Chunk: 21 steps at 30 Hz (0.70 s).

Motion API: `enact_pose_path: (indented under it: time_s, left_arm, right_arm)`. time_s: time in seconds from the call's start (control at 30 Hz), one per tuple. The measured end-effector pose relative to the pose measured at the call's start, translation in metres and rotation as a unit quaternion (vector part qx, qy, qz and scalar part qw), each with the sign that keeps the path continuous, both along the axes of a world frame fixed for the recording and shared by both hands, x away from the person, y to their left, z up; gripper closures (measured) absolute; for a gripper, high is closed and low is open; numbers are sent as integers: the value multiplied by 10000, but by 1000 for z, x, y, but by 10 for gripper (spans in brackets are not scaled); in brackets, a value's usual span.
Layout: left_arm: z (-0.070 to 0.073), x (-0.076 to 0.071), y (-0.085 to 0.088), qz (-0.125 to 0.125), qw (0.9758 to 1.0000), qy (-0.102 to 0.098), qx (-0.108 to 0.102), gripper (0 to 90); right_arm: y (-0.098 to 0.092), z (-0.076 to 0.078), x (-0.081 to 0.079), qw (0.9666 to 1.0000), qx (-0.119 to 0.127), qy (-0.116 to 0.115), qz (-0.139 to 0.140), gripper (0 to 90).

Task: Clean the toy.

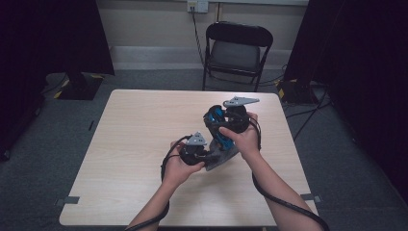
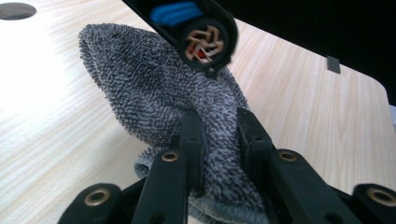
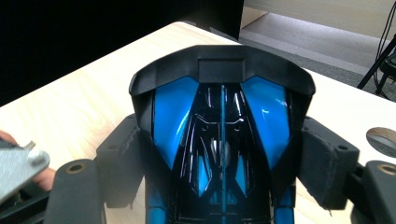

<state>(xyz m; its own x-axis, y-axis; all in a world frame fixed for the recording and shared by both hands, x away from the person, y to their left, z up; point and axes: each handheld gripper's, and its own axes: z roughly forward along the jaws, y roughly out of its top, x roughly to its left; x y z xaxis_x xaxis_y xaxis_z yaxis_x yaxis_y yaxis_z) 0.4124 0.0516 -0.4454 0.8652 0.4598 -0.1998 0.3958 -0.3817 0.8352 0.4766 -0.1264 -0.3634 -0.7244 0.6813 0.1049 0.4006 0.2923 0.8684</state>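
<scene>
My right gripper (image 1: 222, 129) is shut on a blue and black plastic object (image 1: 215, 118) shaped like a toy car body, and holds it tilted above the table. In the right gripper view its pads (image 3: 327, 158) press on both sides of the object (image 3: 222, 88). My left gripper (image 1: 206, 156) is shut on a grey terry cloth (image 1: 223, 158) just below the object. In the left gripper view the cloth (image 2: 140, 79) bunches between the jaws of the left gripper (image 2: 219, 119) and rises to touch the object's round end (image 2: 205, 39).
The light wooden table (image 1: 134, 134) has a round hole (image 2: 16, 10) near one corner. A black folding chair (image 1: 235, 50) stands behind the far edge. Dark curtains hang at both sides, and cables lie on the grey floor at the right.
</scene>
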Motion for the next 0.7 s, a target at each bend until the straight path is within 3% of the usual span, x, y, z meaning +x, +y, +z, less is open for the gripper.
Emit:
enact_pose_path:
  time_s: [0.47,0.7]
  left_arm:
    - [-3,-12,-14,-365,9993,16,39,753]
    - [0,-12,-3,-300,9995,-22,107,752]
  right_arm:
    - [-2,5,6,9999,135,-3,-97,254]
    - [-15,9,5,9998,177,-35,-120,254]
